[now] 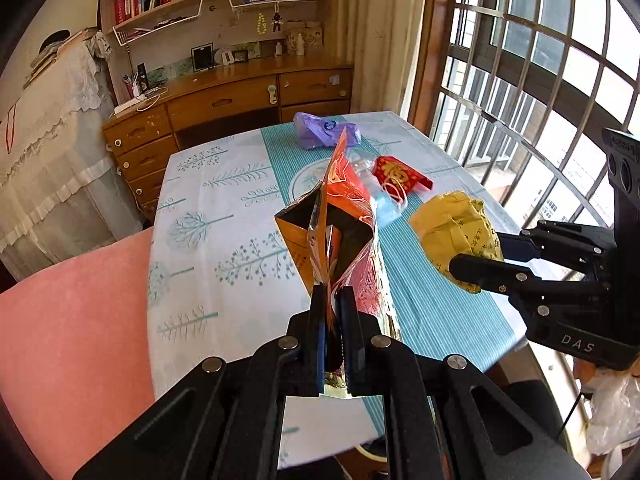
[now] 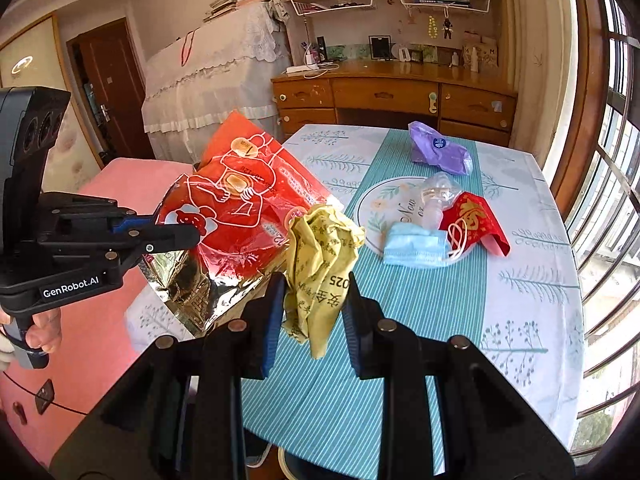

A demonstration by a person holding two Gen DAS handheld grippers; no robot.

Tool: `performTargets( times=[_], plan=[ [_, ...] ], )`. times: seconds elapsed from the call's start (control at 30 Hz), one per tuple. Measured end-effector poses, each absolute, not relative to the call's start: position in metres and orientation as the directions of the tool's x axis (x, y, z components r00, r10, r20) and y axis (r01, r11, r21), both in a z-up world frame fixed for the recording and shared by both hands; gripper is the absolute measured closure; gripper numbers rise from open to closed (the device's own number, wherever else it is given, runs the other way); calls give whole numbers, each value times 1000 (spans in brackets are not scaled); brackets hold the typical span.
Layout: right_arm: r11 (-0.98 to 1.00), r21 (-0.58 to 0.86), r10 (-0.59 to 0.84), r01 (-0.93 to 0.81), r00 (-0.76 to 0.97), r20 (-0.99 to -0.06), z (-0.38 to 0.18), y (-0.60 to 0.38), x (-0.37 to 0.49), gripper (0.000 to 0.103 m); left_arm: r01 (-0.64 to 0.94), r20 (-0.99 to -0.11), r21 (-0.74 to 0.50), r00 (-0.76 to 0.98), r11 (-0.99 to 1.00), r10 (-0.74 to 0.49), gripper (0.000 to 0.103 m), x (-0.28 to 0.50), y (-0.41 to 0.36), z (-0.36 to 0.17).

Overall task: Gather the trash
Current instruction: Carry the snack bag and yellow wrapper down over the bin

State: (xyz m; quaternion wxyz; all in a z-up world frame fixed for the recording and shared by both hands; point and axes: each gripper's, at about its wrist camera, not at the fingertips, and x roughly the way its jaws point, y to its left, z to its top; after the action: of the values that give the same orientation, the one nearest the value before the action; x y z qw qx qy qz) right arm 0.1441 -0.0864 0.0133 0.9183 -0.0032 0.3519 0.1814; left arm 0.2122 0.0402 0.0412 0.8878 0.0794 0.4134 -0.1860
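My left gripper (image 1: pixel 333 300) is shut on the edge of a red and orange foil snack bag (image 1: pixel 340 216), held up above the table; the same bag (image 2: pixel 240 208) shows at the left of the right wrist view with the left gripper (image 2: pixel 188 236) clamped on it. My right gripper (image 2: pixel 314 284) is shut on a crumpled yellow printed paper (image 2: pixel 320 248), also lifted; from the left wrist view that paper (image 1: pixel 456 224) hangs from the right gripper (image 1: pixel 460 268). On the table lie a purple bag (image 2: pixel 440 148), a blue face mask (image 2: pixel 416 246), a clear plastic piece (image 2: pixel 436 200) and a red packet (image 2: pixel 476 220).
The table (image 2: pixel 520 280) has a white tree-print cloth with a teal striped runner. A pink surface (image 1: pixel 72 320) lies to its left. A wooden desk (image 2: pixel 392 92) with shelves stands behind, a cloth-covered object (image 2: pixel 208 80) beside it. A barred window (image 1: pixel 540 80) runs along the right. A hand (image 2: pixel 44 332) holds the left gripper's handle.
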Motion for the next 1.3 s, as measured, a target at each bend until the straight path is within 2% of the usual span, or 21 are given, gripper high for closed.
performTargets(
  times=[0.33, 0.6, 0.73, 0.97, 1.3],
  plan=[
    [915, 71, 337, -397, 656, -676, -8, -84, -2, 79, 456, -803, -1, 530, 890, -273, 97, 76, 33, 1],
    [919, 84, 318, -386, 595, -738, -81, -102, -71, 79, 524, -856, 2, 442, 852, -269, 97, 12, 14, -81],
    [928, 96, 293, -360, 544, -787, -133, -110, -82, 79, 540, -887, -27, 375, 841, -269, 97, -10, 2, -134],
    [952, 151, 261, -267, 449, -854, -224, -129, -81, 79, 558, -912, 4, 343, 830, -226, 97, -24, -20, -219],
    [965, 128, 210, -230, 383, -899, -314, -134, -62, 79, 556, -916, 31, 349, 831, -200, 97, -1, -45, -299]
  ],
)
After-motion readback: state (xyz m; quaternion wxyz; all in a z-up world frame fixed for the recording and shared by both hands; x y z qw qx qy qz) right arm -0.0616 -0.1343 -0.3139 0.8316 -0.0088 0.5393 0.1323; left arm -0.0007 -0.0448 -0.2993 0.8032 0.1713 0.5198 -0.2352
